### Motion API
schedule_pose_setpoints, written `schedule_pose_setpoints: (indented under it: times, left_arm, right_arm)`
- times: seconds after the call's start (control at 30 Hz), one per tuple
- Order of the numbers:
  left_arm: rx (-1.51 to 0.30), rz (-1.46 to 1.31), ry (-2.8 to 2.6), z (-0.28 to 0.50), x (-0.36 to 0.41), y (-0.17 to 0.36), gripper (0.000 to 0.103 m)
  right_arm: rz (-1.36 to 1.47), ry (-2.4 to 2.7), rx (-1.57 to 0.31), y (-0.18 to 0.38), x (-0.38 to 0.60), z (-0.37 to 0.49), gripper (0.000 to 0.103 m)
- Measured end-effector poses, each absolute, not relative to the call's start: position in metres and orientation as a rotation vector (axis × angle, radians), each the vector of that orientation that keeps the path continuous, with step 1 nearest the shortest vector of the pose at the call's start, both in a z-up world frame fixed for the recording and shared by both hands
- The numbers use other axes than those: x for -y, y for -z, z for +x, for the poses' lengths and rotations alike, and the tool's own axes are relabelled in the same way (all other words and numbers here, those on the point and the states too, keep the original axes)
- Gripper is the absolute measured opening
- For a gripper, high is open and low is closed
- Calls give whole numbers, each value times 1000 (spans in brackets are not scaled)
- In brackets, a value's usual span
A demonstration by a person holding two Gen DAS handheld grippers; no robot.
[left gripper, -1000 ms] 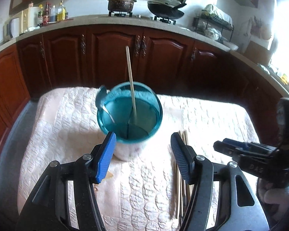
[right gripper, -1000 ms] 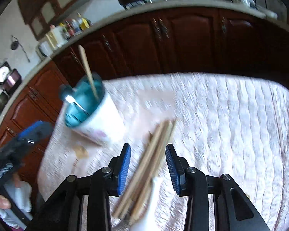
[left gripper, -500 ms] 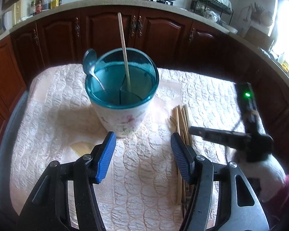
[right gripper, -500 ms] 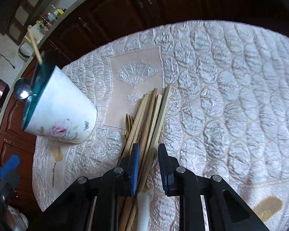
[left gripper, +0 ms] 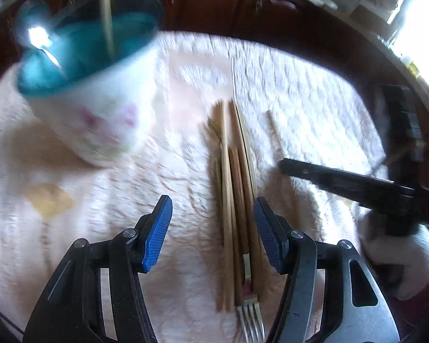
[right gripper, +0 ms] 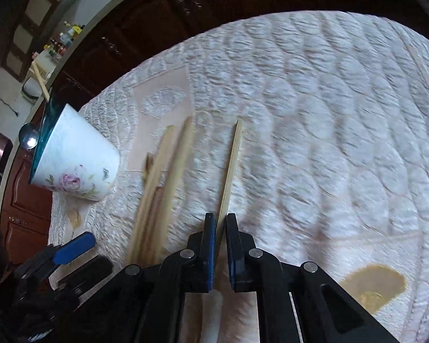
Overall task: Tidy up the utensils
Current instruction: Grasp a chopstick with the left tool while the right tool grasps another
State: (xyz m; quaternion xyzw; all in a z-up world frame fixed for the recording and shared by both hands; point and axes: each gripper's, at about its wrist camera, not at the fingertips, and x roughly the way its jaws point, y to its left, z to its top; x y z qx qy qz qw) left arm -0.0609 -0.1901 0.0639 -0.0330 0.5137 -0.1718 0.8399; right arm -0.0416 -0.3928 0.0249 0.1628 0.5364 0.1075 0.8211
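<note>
A bundle of wooden chopsticks [left gripper: 231, 188] lies on the quilted cloth with a fork [left gripper: 250, 323] among them, tines toward the camera. My left gripper [left gripper: 211, 214] is open just above the bundle, which lies between its blue fingers. My right gripper [right gripper: 220, 223] is closing, its pads pressed on a single chopstick [right gripper: 231, 165] set apart to the right of the bundle [right gripper: 163, 185]. The white floral utensil cup [right gripper: 74, 154] with a teal rim stands at the left, holding a spoon [right gripper: 28, 140] and one chopstick [left gripper: 105, 8].
The white quilted cloth [right gripper: 329, 114] covers the table, with tan embroidered patches [right gripper: 371, 283]. Dark wooden kitchen cabinets [right gripper: 157, 20] run behind the table. A person's white-gloved hand [left gripper: 400, 257] holds the right gripper.
Both grippers came down toward the cloth. The right gripper closed on one chopstick and drew it aside from the bundle. The left gripper shifted from the cup to over the bundle, still open.
</note>
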Motion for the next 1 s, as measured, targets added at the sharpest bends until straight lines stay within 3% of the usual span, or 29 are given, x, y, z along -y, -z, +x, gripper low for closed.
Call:
schedule_pose_setpoints:
  times: [0.03, 0.07, 0.1, 0.2, 0.23, 0.77, 0.83, 0.9, 1.0]
  left_arm:
    - [-1105, -66, 366, -58, 194, -57, 58]
    - [-1118, -66, 369, -56, 196, -51, 50]
    - [-1135, -62, 372, -54, 198, -45, 32]
    - [-1131, -92, 395, -55, 195, -44, 7]
    - [-1128, -91, 393, -58, 194, -46, 5]
    - [-1152, -86, 352, -119, 112, -62, 5]
    - [-1141, -85, 344, -116, 109, -63, 10]
    - [-1122, -70, 331, -110, 111, -65, 22]
    - [-1083, -26, 307, -98, 119, -68, 27]
  right_arm:
    - [358, -227, -1147, -25, 399, -45, 7]
    - [365, -226, -1156, -25, 404, -47, 7]
    - [365, -220, -1158, -25, 406, -49, 7]
    - [344, -197, -1138, -33, 413, -52, 17]
    - [350, -203, -1131, -36, 414, -52, 21]
    - [308, -172, -1117, -42, 403, -41, 22]
    - [320, -149, -1124, -39, 411, -36, 22]
    - [336, -151, -1128, -37, 417, -29, 22]
    - [344, -152, -1145, -32, 419, -16, 22]
